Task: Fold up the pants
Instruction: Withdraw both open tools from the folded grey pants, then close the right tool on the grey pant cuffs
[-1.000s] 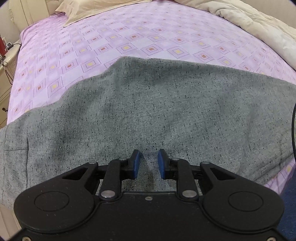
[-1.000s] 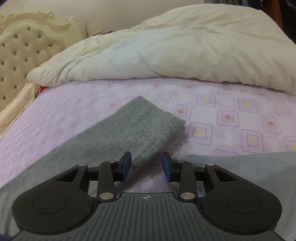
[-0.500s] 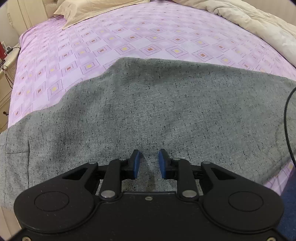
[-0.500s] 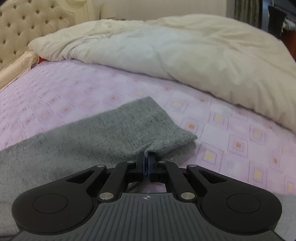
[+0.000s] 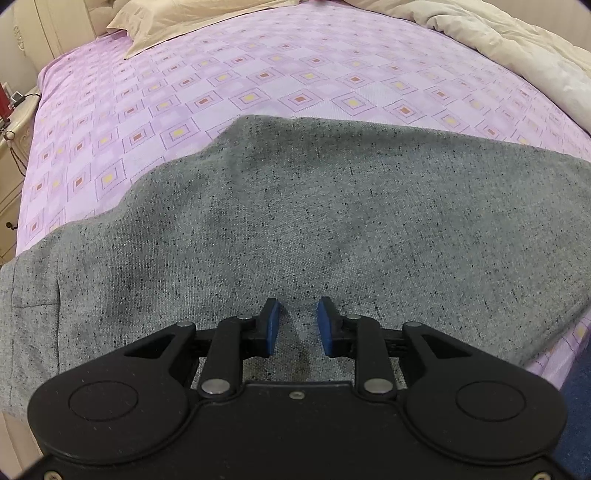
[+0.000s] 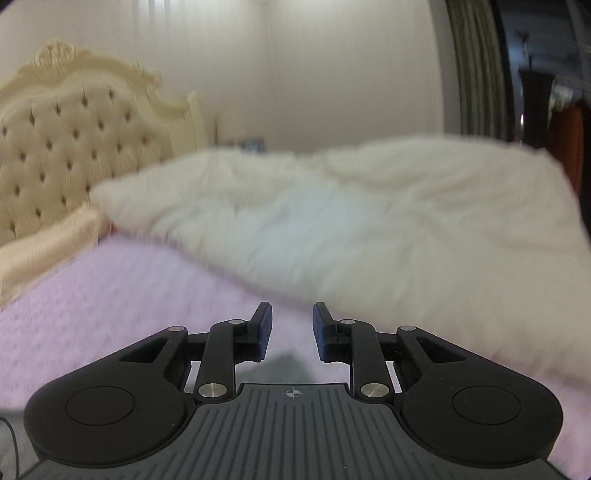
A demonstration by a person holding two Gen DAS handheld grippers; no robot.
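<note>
The grey speckled pants (image 5: pixel 295 221) lie flat across the purple patterned bedsheet (image 5: pixel 221 81) in the left wrist view. My left gripper (image 5: pixel 297 325) is open, low over the near part of the pants, with nothing between its blue pads. My right gripper (image 6: pixel 291 332) is open and empty, raised and pointing toward the duvet. Only a small grey patch of the pants (image 6: pixel 286 365) shows under it. The right wrist view is blurred by motion.
A rumpled white duvet (image 6: pixel 369 221) lies on the far side of the bed, also in the left wrist view (image 5: pixel 517 44). A tufted cream headboard (image 6: pixel 74 147) stands at the left. A beige pillow (image 5: pixel 177 22) and a nightstand (image 5: pixel 14 122) are at the left.
My right gripper was shut on the pant leg's end half a second ago; now it is open, lifted and tilted up. My left gripper has barely moved.
</note>
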